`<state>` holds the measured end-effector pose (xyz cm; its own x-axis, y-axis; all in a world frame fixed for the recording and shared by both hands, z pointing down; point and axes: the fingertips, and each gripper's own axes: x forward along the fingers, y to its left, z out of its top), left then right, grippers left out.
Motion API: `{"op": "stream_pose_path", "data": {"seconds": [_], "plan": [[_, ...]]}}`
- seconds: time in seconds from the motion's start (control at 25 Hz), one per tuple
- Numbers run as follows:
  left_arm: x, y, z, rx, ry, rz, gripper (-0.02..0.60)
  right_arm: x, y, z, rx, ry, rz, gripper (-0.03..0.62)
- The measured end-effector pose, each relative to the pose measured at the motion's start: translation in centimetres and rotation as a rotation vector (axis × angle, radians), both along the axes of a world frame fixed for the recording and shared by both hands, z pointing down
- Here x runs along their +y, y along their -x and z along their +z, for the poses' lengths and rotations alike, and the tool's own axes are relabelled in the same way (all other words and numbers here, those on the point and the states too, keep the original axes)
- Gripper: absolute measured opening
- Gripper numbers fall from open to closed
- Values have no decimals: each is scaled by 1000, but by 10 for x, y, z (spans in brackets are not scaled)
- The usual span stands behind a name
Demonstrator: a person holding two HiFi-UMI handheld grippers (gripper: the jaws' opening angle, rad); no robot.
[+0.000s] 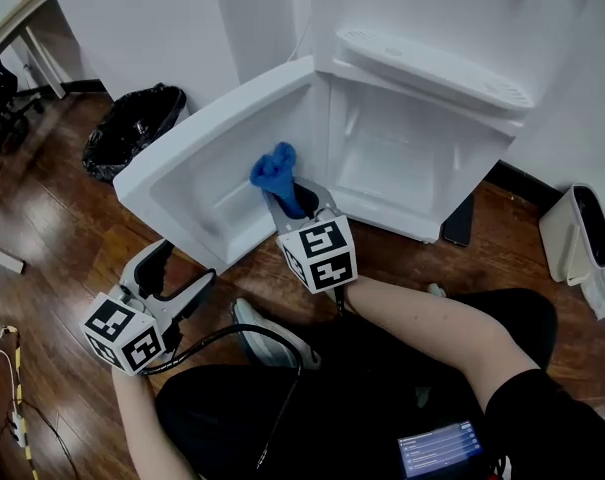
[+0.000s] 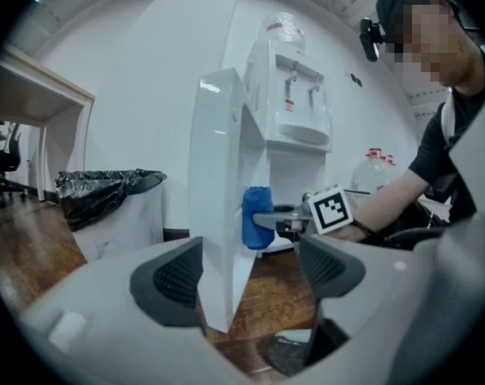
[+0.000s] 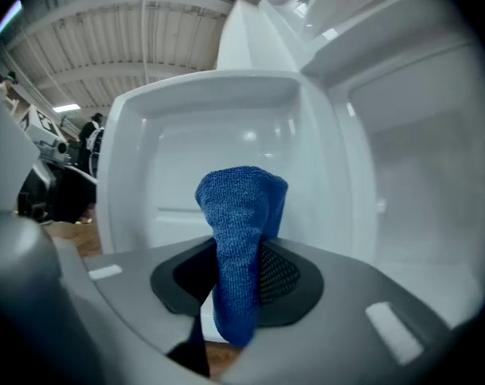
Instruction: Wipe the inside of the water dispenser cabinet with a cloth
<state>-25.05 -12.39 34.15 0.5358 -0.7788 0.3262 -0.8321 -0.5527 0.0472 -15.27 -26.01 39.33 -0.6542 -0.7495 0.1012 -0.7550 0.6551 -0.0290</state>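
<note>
Right gripper [image 3: 238, 277]: the two dark pads [image 3: 288, 275] are closed on a blue cloth [image 3: 242, 215], pinching its lower part. The bunched upper end stands out beyond the fingertips, presumably so that soft fabric, not plastic, meets the surface.

Just ahead of those fingertips is the inner panel of the open door [image 1: 207, 173]. The side-on left gripper view shows the cloth at that panel or barely off it; contact cannot be confirmed. The open cabinet [image 1: 407, 158] lies further ahead and to the right of the fingertips and, by my judgement, has not yet been reached. The task's wiping therefore seems to be at an early stage, with work directed at the door lining.

Left gripper [image 2: 250, 273]: jaws spread wide, nothing pressed between them. The door's outer edge lines up between them, beyond the pads, which do not touch it. My reading is that this hand is on standby, placed to steady the door if required.

Pose: the right forearm reaches forward from lower right, with the gripper near level and aimed into the door. The left gripper [image 1: 177, 276] is held low over the wooden floor [image 1: 52, 258], tipped slightly downward.
</note>
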Motion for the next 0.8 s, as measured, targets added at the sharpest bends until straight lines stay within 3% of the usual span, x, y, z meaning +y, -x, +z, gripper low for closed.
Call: {"op": "stream_pose_path", "data": {"seconds": [0.2,0.4,0.52,0.72,0.8], "plan": [[-1,1,-1,0,-5,-1,379,70,81,-11,13,-56,-286,110],[-2,1,-1,3,-6,-8,379,77,95,-6,-37,-97,-350,110],[-3,2,-1,6,-8,-10,379,45,63,10,30,-128,-254,109],[-3,2,-1,5,-5,-12,379,-27,-20,27,76,-81,69,109],[-2,1,-1,5,-4,-11,379,-36,-34,26,127,-121,114,109]]}}
